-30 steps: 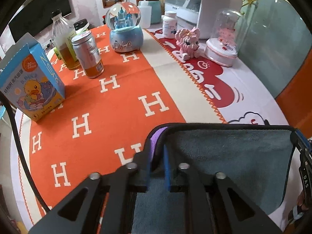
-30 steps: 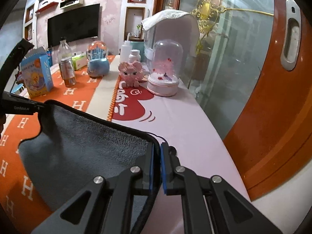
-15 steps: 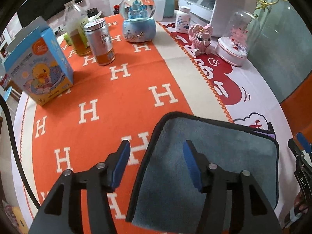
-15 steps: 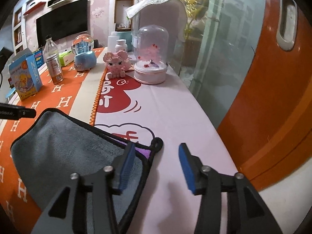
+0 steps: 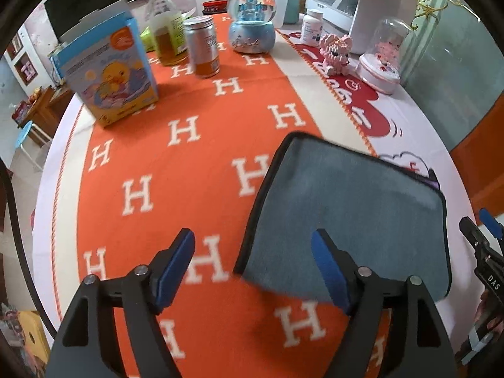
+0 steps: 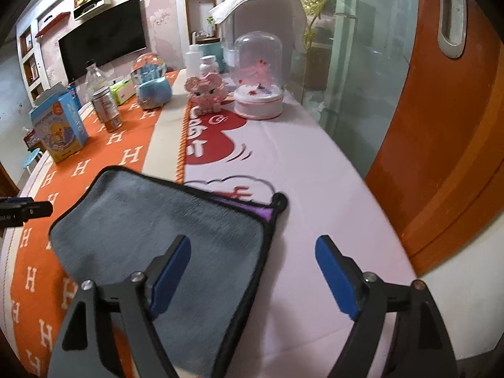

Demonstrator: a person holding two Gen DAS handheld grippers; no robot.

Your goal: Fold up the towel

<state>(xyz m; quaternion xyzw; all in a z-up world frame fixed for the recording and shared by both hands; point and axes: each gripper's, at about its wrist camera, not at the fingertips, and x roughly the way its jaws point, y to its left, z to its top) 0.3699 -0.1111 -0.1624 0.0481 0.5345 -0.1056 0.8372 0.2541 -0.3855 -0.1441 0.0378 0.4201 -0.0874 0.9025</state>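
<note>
here the grey towel (image 5: 343, 208) lies folded and flat on the surface (image 6: 315, 220), with its left part on the orange cloth (image 5: 195, 170) printed with white h letters and its right part on the white cloth (image 6: 283, 157) with the red cartoon print. a black hem runs round the towel, and at its far right corner a strip of purple lining (image 6: 263, 212) and a small black loop (image 6: 279, 200) show. the left tool (image 5: 252, 267) has its blue-padded fingers spread wide and holds nothing; its left finger is over the orange cloth and its right finger is over the near part of the towel, though whether it touches the fabric i cannot tell. the right tool (image 6: 252, 274) is likewise spread wide and empty, its left finger above the towel and its right finger above the white cloth, beside the towel's right edge. in the left wrist view the right tool appears at the far right edge, just past the towel. farther back on the orange cloth stand a blue carton with a yellow duck (image 5: 110, 69), a metal can (image 5: 203, 48), a bottle of amber liquid (image 5: 167, 34) and a blue snow globe (image 5: 252, 22). on the white cloth sit a pink block figure (image 6: 206, 89), a clear dome on a white base (image 6: 258, 78) and a white pill bottle (image 5: 312, 28).
</note>
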